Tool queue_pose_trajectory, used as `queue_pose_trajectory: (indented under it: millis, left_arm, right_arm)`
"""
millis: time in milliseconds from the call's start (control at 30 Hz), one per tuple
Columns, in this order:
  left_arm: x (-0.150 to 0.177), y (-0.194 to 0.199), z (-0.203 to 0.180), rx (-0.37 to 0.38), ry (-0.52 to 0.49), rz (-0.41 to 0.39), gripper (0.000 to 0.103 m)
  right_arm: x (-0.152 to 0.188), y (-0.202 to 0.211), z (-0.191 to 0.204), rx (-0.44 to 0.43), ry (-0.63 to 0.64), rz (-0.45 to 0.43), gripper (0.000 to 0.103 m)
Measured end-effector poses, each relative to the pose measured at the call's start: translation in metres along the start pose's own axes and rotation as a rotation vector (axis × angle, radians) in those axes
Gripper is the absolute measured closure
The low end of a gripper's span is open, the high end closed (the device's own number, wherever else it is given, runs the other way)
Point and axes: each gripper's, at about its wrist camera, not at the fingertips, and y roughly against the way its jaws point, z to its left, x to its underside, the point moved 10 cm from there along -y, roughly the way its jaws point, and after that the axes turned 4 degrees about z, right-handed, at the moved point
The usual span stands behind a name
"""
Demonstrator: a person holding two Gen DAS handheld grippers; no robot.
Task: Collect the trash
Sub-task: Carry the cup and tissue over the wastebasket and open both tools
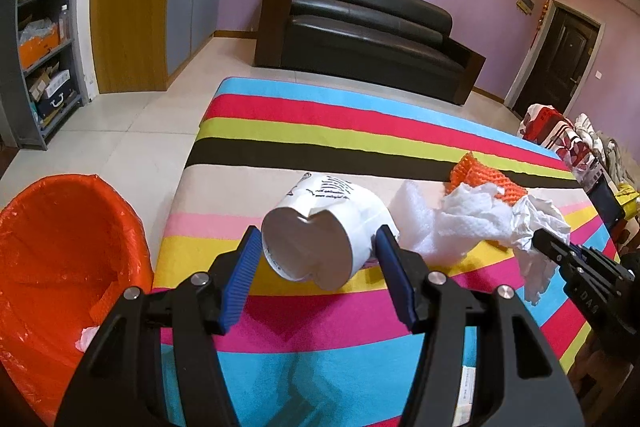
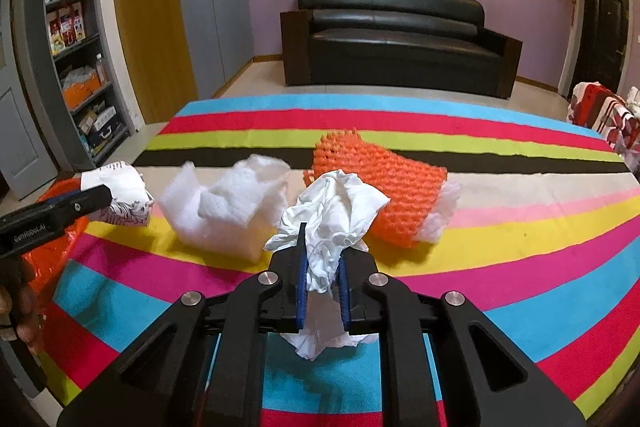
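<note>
A crushed white paper cup (image 1: 320,203) with black print hangs over the striped tablecloth (image 1: 304,315), and my left gripper (image 1: 317,233) is shut on its sides with both blue pads. In the right wrist view that cup (image 2: 128,193) and the left gripper (image 2: 98,197) show at the left edge. My right gripper (image 2: 322,255) is shut on a crumpled white tissue (image 2: 336,207), which hangs out above and below the pads. In the left wrist view the right gripper (image 1: 540,239) holds the tissue (image 1: 538,217) at the right. An orange-lined bin (image 1: 60,247) stands left of the table.
A white foam sheet (image 2: 224,203) and an orange foam net (image 2: 380,187) lie on the cloth behind the grippers. A black sofa (image 2: 400,39) stands beyond the table, shelves (image 1: 40,39) at the left, floral bedding (image 1: 560,135) at the right. A scrap lies inside the bin.
</note>
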Motion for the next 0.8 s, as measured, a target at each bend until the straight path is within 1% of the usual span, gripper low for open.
queue_pose_trajectory:
  millis: [167,400,633,800]
  left_arm:
    - [-0.003,0.007,-0.004,0.013,-0.008,-0.017,0.046]
    - [-0.008,0.020,-0.001,0.017,-0.001,-0.046,0.046]
    - [-0.012,0.031,0.009,0.005,0.013,-0.065,0.046]
    - [-0.014,0.042,0.021,-0.016,0.023,-0.083,0.046]
  right_arm:
    - [-0.012,0.013,-0.001,0.008,-0.007,-0.048,0.090]
    - [-0.020,0.020,-0.001,0.000,-0.020,-0.071,0.090]
    - [-0.032,0.027,0.015,-0.014,-0.013,-0.105,0.090]
    - [-0.037,0.028,0.031,-0.032,-0.008,-0.112,0.090]
